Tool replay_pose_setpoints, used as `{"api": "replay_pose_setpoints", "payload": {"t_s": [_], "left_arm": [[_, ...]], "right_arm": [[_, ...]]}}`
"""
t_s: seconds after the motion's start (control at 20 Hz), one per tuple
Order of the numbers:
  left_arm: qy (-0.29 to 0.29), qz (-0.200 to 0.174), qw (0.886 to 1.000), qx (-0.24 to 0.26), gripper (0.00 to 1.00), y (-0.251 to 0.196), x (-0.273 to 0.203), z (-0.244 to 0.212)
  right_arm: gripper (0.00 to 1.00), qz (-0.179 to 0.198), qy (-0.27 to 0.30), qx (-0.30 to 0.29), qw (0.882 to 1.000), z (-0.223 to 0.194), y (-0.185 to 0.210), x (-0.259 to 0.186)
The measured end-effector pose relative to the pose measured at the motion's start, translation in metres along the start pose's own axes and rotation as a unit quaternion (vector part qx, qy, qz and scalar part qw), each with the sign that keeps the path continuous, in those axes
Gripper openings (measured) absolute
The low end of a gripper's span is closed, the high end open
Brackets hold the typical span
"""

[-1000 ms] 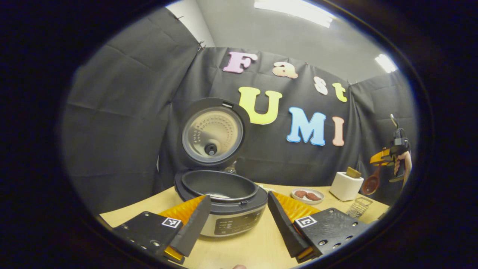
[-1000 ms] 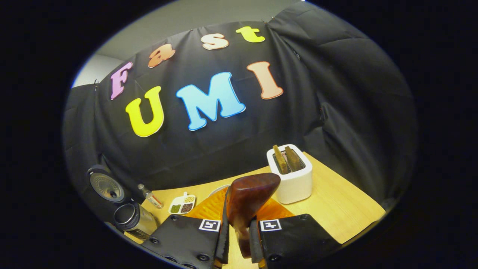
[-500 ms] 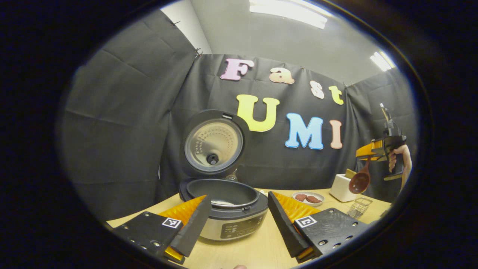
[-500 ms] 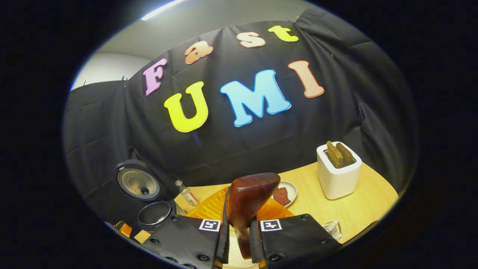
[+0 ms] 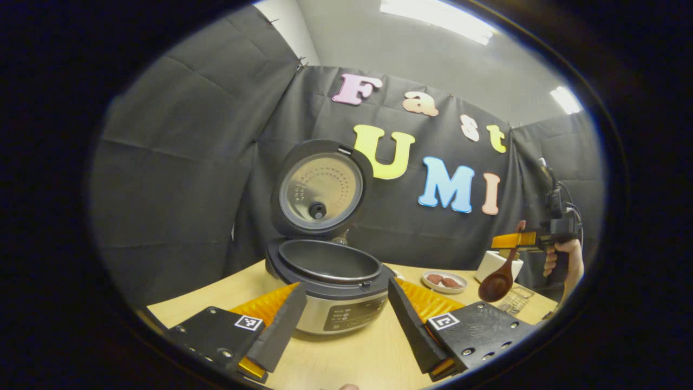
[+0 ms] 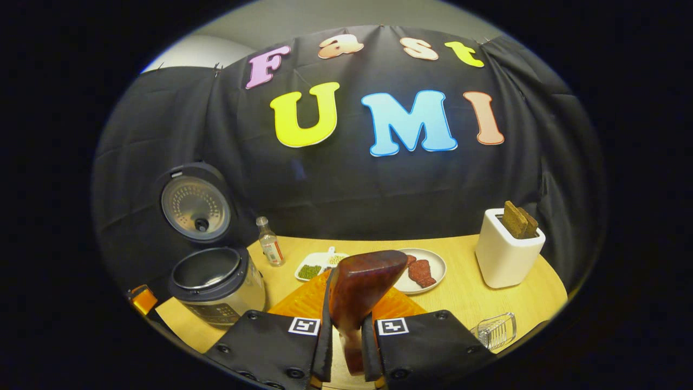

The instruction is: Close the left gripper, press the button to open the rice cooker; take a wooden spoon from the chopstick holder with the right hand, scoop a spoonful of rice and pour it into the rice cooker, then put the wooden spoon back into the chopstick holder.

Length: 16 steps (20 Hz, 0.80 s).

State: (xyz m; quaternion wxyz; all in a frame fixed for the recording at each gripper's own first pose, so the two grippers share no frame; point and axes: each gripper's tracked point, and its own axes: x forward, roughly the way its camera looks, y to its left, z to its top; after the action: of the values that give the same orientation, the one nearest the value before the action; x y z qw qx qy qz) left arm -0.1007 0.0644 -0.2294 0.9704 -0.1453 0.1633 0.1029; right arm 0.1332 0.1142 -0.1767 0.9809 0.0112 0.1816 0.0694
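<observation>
The rice cooker [image 5: 337,281] stands with its lid [image 5: 322,188] raised and its dark inner pot bare. My left gripper [image 5: 346,319] is open in front of it, one finger on either side of its front panel. My right gripper [image 6: 346,346] is shut on the handle of the wooden spoon [image 6: 360,287], whose bowl points up and forward. In the left gripper view the right gripper [image 5: 514,240] hangs in the air at the far right, the wooden spoon [image 5: 497,283] dangling bowl-down from it. The rice cooker [image 6: 216,281] sits to the left in the right gripper view. A wire chopstick holder [image 6: 495,330] lies near the table's right edge.
On the wooden table [image 6: 465,292] stand a white toaster [image 6: 509,249] with two slices, a plate of red pieces [image 6: 419,271], a divided dish of grains [image 6: 316,265] and a small bottle [image 6: 269,248]. A hand [image 5: 560,262] holds the right gripper.
The right gripper has swung left with the spoon, bringing cooker and grain dish into its view. In the left gripper view the spoon hangs lower and nearer. The left gripper stays open.
</observation>
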Motion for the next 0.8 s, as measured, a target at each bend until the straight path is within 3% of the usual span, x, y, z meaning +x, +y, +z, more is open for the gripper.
{"api": "replay_pose_setpoints", "payload": {"t_s": [0.35,0.55,0.8], "left_arm": [[0.01,0.003,1.0,-0.007,0.94,0.006,-0.003,-0.012],[0.008,0.003,1.0,-0.01,0.94,0.009,-0.004,-0.013],[0.009,0.001,1.0,-0.013,0.94,0.013,-0.007,-0.016]], "right_arm": [[0.24,-0.021,0.093,-0.01,0.995,-0.06,-0.007,0.016],[0.24,0.008,0.142,-0.014,0.99,-0.086,0.011,0.019],[0.22,0.026,0.154,-0.005,0.988,-0.094,0.027,0.019]]}}
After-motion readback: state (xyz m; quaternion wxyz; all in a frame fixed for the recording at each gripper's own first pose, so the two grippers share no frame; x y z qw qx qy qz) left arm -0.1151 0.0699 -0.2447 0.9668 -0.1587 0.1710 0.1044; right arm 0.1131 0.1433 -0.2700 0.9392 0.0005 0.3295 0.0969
